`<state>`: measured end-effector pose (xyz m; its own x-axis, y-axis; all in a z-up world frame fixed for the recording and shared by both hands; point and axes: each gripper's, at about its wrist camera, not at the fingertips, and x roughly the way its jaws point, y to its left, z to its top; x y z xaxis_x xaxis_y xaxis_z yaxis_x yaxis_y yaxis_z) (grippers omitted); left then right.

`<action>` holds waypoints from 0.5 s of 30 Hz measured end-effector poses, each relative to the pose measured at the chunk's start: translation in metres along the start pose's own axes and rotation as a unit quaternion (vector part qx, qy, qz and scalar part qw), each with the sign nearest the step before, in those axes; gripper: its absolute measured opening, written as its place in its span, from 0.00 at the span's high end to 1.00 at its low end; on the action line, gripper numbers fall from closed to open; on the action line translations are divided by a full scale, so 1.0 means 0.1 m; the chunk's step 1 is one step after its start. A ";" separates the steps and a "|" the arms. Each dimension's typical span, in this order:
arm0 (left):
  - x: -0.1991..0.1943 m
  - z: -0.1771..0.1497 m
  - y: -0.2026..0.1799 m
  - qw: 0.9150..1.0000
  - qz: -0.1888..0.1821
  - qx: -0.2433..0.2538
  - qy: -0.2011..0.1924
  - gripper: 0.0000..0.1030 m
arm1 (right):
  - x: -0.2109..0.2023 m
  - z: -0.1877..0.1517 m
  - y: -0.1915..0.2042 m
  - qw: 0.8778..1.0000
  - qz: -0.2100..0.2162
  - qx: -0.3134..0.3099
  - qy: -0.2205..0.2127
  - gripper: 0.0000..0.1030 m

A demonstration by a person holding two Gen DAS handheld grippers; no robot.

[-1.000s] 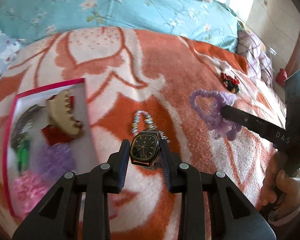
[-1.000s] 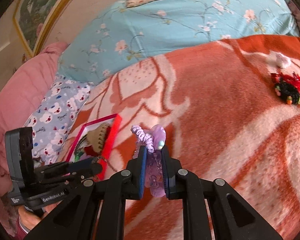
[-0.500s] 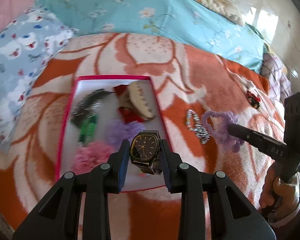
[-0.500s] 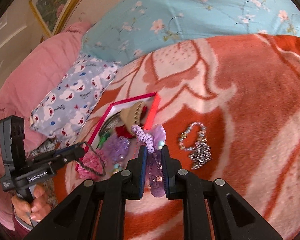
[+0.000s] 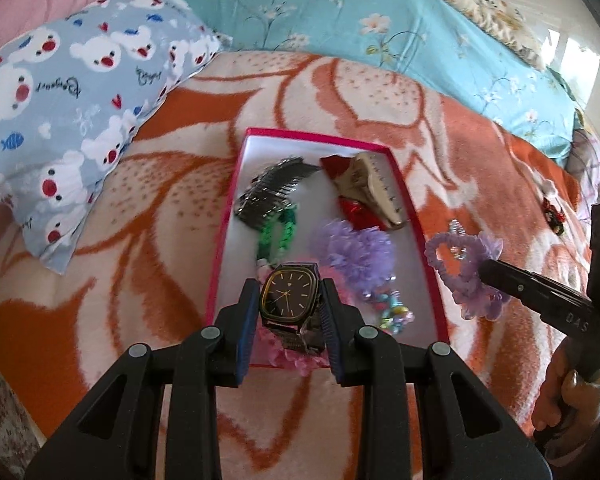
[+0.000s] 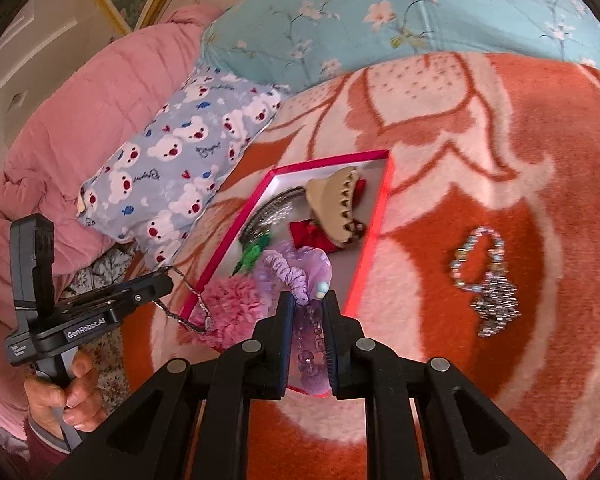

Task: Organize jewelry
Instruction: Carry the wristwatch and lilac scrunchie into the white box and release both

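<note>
A gold-rimmed wristwatch [image 5: 290, 298] with a dark dial is clamped in my left gripper [image 5: 290, 288], which hangs over the near end of a pink-rimmed white box [image 5: 312, 134]. My right gripper [image 6: 309, 304] is shut on a purple scrunchie [image 6: 296, 276] with a lilac bow, just above the box's right edge [image 6: 374, 224]. Inside the box lie a beige claw clip [image 5: 374, 188], a dark feather clip [image 5: 272, 188], a green piece [image 5: 278, 232] and frilly purple [image 5: 356, 252] and pink [image 6: 232, 308] scrunchies. In the right wrist view the watch strap [image 6: 188, 308] dangles from the left gripper [image 6: 156, 284].
A beaded bracelet [image 6: 484, 276] lies on the orange blanket right of the box. A red and black hair tie [image 5: 554, 216] sits far right. A bear-print pillow [image 5: 80, 92] lies left of the box, a blue floral quilt [image 5: 340, 12] behind it.
Both grippers have swung left across the blanket with their loads. The box, formerly at the left, now sits under the watch, and the scrunchie has passed the bracelet.
</note>
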<state>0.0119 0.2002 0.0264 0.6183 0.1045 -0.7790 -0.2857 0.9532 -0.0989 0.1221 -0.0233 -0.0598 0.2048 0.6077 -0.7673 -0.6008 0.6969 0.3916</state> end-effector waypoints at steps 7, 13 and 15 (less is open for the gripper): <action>0.30 0.04 0.10 1.000 0.014 -0.013 0.018 0.73 | 0.36 0.06 0.10 1.000 0.002 -0.006 0.016 0.87; 0.54 0.08 0.10 0.999 0.022 -0.017 0.029 0.74 | 0.66 0.13 0.13 1.000 -0.008 -0.013 0.025 0.87; 0.60 0.07 0.09 0.999 0.023 -0.019 0.033 0.74 | 0.76 0.15 0.12 0.999 -0.012 -0.014 0.031 0.87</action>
<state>0.0514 0.2175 -0.0167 0.5554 0.1274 -0.8218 -0.3403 0.9365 -0.0848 0.1424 0.0370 -0.1054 0.1717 0.5654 -0.8067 -0.6176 0.6998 0.3590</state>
